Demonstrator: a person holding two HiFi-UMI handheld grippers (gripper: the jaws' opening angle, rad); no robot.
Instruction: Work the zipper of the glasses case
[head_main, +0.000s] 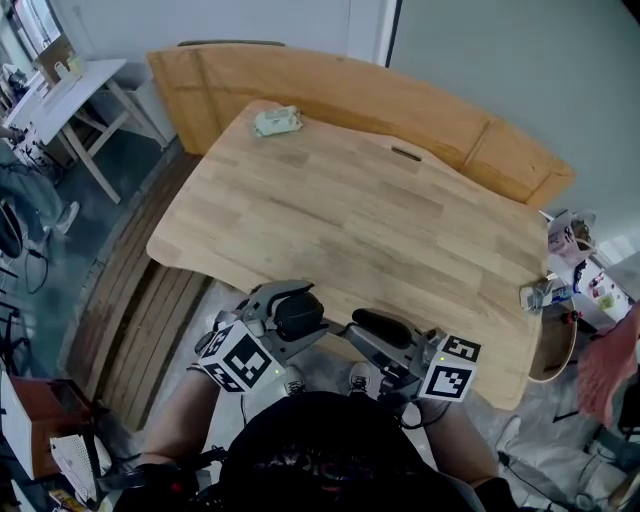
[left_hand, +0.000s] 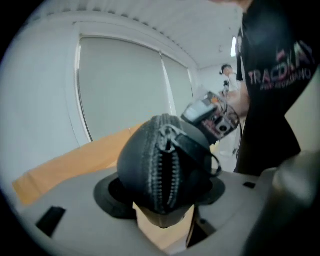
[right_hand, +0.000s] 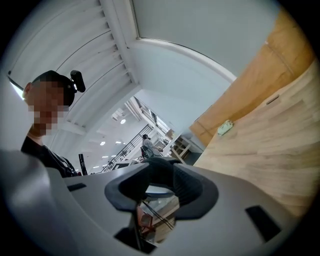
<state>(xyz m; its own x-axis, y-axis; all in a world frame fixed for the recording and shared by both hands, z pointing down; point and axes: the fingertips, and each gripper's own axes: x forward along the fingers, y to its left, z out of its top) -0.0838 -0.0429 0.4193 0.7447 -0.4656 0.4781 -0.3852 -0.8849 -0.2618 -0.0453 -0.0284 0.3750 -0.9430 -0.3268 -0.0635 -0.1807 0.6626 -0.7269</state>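
Note:
My left gripper (head_main: 285, 318) is shut on the black glasses case (head_main: 302, 310), which hangs in the air just off the table's front edge. In the left gripper view the rounded end of the case (left_hand: 160, 165) fills the space between the jaws. The zipper runs down its middle with the metal pull (left_hand: 168, 134) at the top, and the teeth below the pull look parted. A thin black loop hangs off the case's right side. My right gripper (head_main: 372, 328) is just right of the case, apart from it. Its pads (right_hand: 187, 187) stand open with nothing between them.
The wooden table (head_main: 380, 220) stretches ahead, with a curved wooden panel (head_main: 430, 100) behind it. A small pale green packet (head_main: 277, 121) lies at the far left corner, also seen as the packet (right_hand: 225, 127). Small clutter (head_main: 545, 295) sits at the right edge. My knees and shoes are below.

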